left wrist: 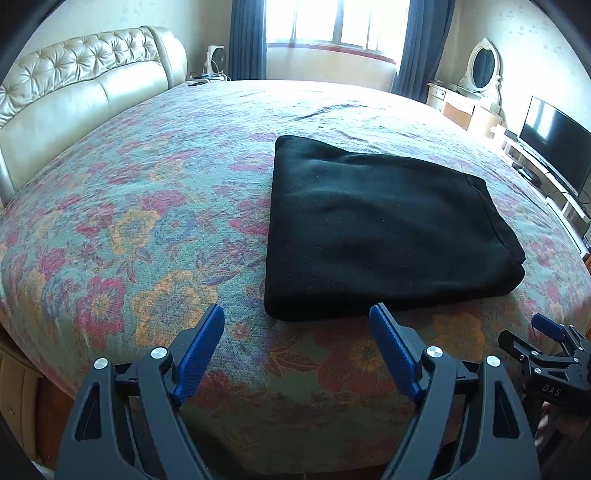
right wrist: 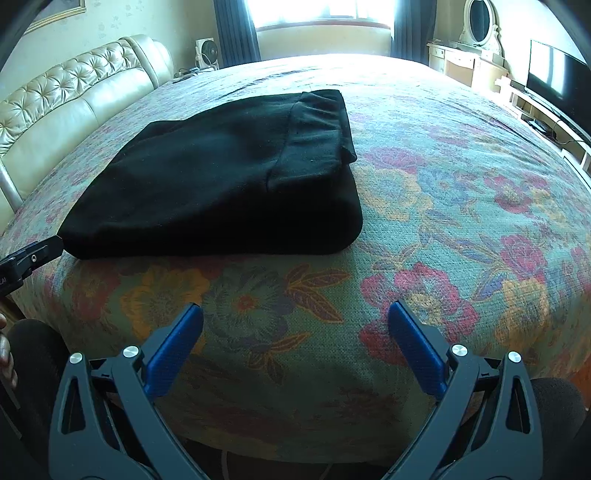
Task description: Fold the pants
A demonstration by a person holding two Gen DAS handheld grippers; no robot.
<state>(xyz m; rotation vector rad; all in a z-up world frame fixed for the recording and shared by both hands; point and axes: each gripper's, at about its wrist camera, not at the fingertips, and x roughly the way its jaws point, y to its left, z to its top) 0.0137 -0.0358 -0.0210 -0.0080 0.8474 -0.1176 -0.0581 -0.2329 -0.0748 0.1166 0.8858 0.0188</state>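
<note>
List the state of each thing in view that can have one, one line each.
black pants: folded into a compact stack, lying flat on the bedspread, held by neither gripper
left gripper: open, empty
right gripper: open, empty
curtains: drawn apart
television: screen dark

One pair of black pants (left wrist: 384,229), folded into a single stack, on one bed (left wrist: 155,206) with one floral cover. Two grippers: left gripper (left wrist: 297,317) and right gripper (right wrist: 295,312), each with two blue fingers (left wrist: 205,343), so four fingers total, nothing between either pair. One tufted cream headboard (left wrist: 85,74). One window (left wrist: 336,22) with two dark curtains (left wrist: 247,40). One small fan (left wrist: 216,57). One dressing table with one oval mirror (left wrist: 484,66). One TV (left wrist: 557,144) on one white stand. One picture frame (right wrist: 55,13) corner on the wall.
</note>
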